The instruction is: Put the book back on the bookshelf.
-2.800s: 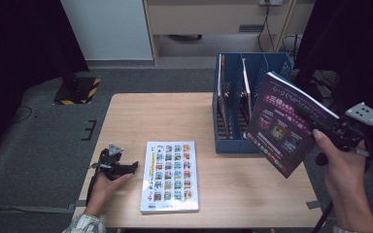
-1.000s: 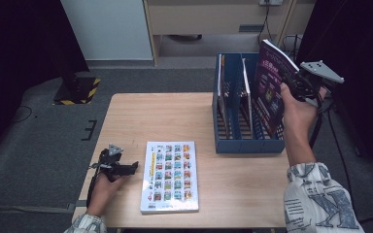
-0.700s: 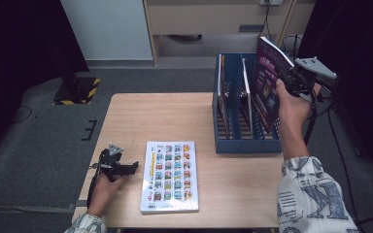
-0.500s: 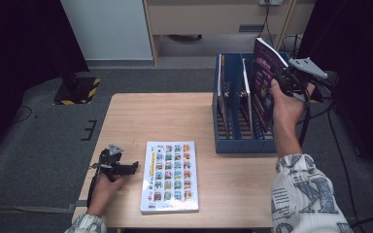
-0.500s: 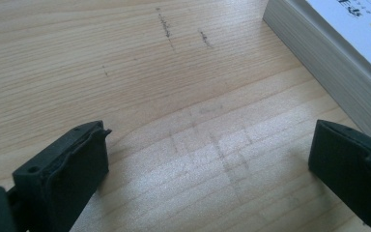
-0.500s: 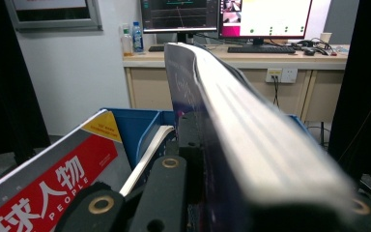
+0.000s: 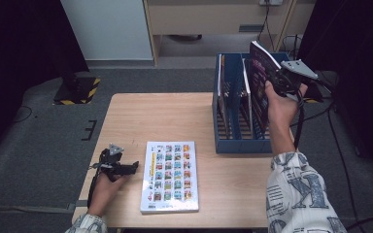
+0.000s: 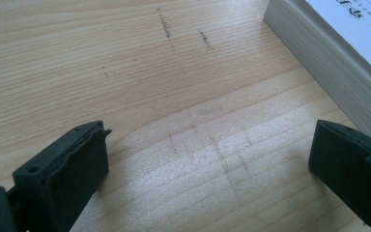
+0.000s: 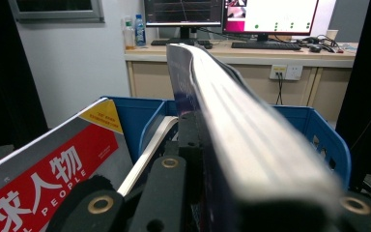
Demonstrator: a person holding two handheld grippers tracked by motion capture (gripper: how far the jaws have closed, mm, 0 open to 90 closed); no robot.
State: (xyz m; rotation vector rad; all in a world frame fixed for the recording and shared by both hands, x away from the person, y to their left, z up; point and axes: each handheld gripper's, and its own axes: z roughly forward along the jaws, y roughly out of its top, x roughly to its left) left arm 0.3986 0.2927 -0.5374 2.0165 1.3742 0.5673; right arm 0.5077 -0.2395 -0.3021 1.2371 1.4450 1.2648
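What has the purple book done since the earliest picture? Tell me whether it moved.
Yes. The purple book, clamped in the right tool, has gone from beside the blue rack's right side to upright over its right-hand slot.

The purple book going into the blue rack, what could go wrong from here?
1. The right tool pinches the purple book at one edge, tilted above the blue rack; it may sag or twist out of the grip.
2. Its lower edge could catch a divider or the magazines already standing in the rack, missing the free slot.
3. A push against the rack might slide it along the table, since the left tool rests open far from it.
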